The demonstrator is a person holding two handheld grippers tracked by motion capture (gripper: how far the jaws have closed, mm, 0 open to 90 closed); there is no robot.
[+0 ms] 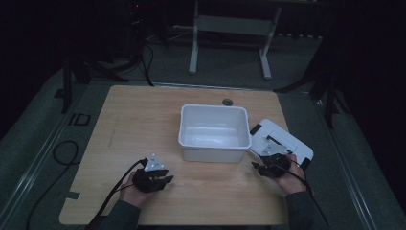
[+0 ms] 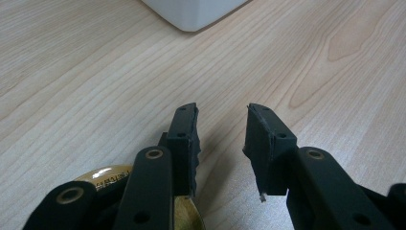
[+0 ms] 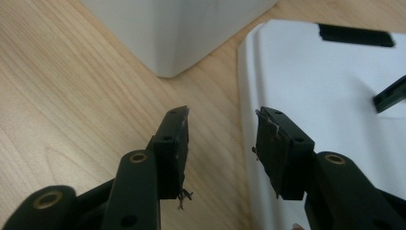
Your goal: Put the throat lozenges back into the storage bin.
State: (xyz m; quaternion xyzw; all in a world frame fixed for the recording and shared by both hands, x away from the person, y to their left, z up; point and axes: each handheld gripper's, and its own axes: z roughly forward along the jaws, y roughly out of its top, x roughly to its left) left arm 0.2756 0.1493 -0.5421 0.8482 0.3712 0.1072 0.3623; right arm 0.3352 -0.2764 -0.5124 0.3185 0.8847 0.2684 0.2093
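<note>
A white plastic bin (image 1: 214, 108) stands empty at the middle of the wooden table (image 1: 143, 124). To its right, over the table's right edge, lies a flat white lid (image 1: 277, 136) with black latches. My right gripper (image 1: 258, 166) hovers at the lid's near left corner. In the right gripper view the jaws (image 3: 222, 117) stand open astride the lid's edge (image 3: 325, 81), with the bin's corner (image 3: 167, 28) ahead and nothing pressed between the pads. My left gripper (image 1: 166, 180) rests low on the table at the front left, open and empty (image 2: 221, 115), pointing toward the bin's corner (image 2: 191, 12).
A small round grommet (image 1: 228, 101) sits in the table behind the bin. Cables (image 1: 64, 153) trail over the floor at the left. A white frame (image 1: 230, 43) stands on the floor beyond the table. Bare wood lies between the two grippers.
</note>
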